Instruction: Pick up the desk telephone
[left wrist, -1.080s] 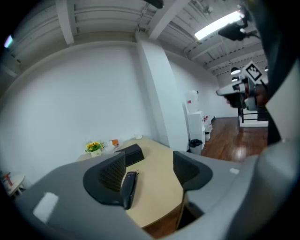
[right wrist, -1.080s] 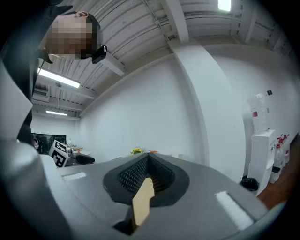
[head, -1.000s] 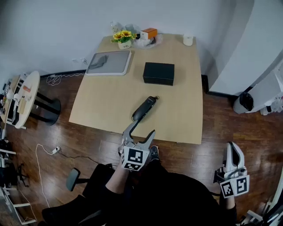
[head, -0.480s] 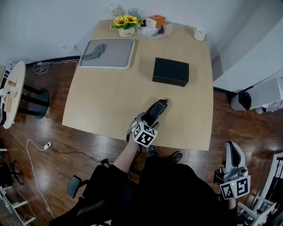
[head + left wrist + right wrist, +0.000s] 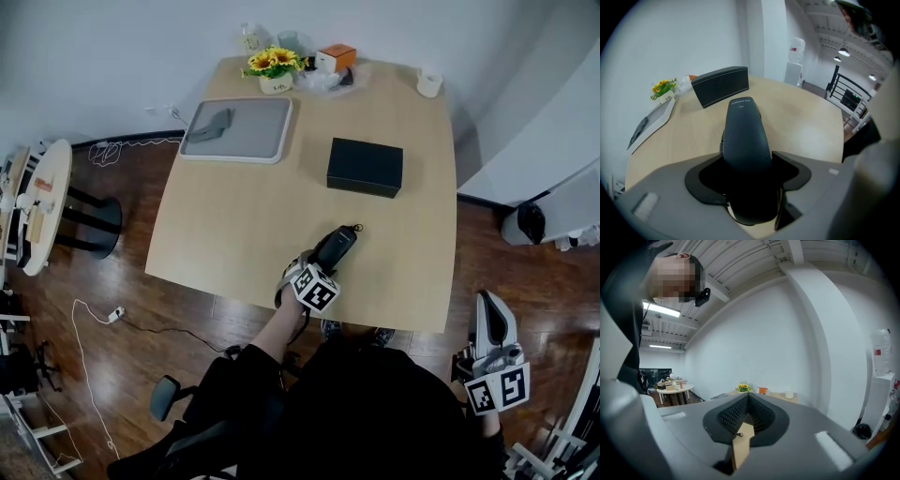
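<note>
The telephone's black handset [image 5: 336,247] lies on the light wooden table [image 5: 234,225] near its front edge, with a coiled cord end at its far tip. My left gripper [image 5: 317,268] reaches over that edge and has its jaws closed round the handset's near end. In the left gripper view the handset [image 5: 744,129] fills the space between the black pads [image 5: 705,176] of the left gripper [image 5: 747,164]. My right gripper [image 5: 492,323] hangs low at the right, off the table, and is shut on nothing; its ribbed pads [image 5: 729,416] meet at the tip.
A black box [image 5: 365,167] sits beyond the handset. A grey tray [image 5: 236,129] with a dark cloth is at the back left. Sunflowers [image 5: 273,67], an orange box [image 5: 336,57] and a white cup [image 5: 429,82] line the far edge. A round side table [image 5: 42,202] stands at the left.
My left gripper moved forward from below the table edge onto the handset's near end and has stayed there for the last half second. The right gripper has not moved.
</note>
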